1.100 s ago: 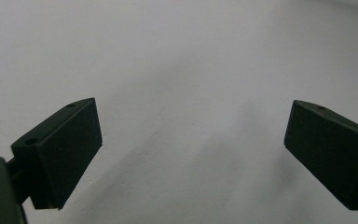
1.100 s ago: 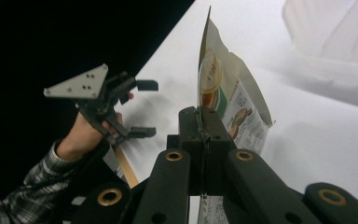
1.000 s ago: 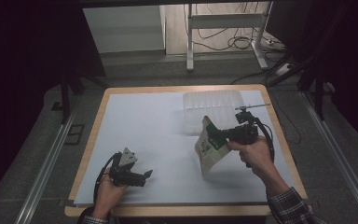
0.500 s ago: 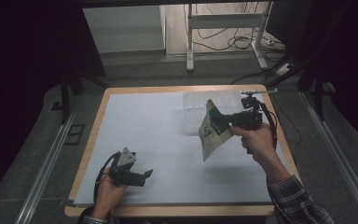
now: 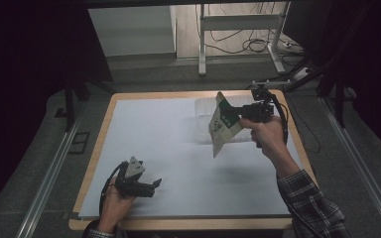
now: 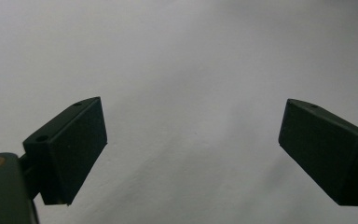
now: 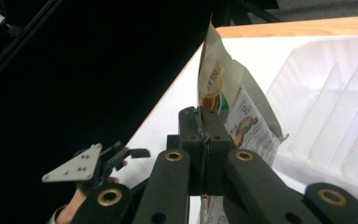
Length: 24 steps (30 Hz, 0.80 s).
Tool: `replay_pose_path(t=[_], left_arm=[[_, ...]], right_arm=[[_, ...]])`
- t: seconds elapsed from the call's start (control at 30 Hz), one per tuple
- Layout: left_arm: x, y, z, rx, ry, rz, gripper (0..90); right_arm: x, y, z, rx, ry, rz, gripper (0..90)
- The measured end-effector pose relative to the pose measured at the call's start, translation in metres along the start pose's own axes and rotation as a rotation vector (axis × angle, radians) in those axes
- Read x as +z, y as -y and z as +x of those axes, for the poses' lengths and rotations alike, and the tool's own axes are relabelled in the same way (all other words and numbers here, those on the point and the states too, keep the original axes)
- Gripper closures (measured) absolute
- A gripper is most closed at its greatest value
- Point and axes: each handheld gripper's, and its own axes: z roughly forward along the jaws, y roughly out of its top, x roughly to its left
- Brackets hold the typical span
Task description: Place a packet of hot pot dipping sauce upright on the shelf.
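While clamped, flat, seemingly papery pouch (image 5: 223,124), ribbed tray (image 7: 335,107)

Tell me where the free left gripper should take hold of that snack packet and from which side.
Probably the packet's free lower corner, approached from the person's side of the table. The right gripper is shut on an upper edge, so the flat packet hangs tilted above the clear tray with its bottom corner unobstructed. Its thin, flat faces suit the open left gripper closing across them.

High cam overhead; gripper cams close, table (image 5: 178,148) shared.
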Motion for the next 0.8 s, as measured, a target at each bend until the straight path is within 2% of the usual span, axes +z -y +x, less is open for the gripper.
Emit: replay_pose_path(t=[0.17, 0.47, 0.8], left_arm=[[-0.001, 0.000, 0.000, 0.001, -0.025, 0.004, 7.4], [-0.001, -0.001, -0.001, -0.004, -0.019, 0.011, 7.4], [-0.001, -0.002, -0.002, -0.003, -0.012, 0.012, 8.0]], right_arm=[[0.006, -0.011, -0.005, 0.012, 0.016, -0.014, 88.9], [0.018, -0.027, -0.019, 0.022, 0.064, -0.038, 89.0], [0.032, -0.040, -0.039, 0.040, 0.116, -0.039, 88.9]])
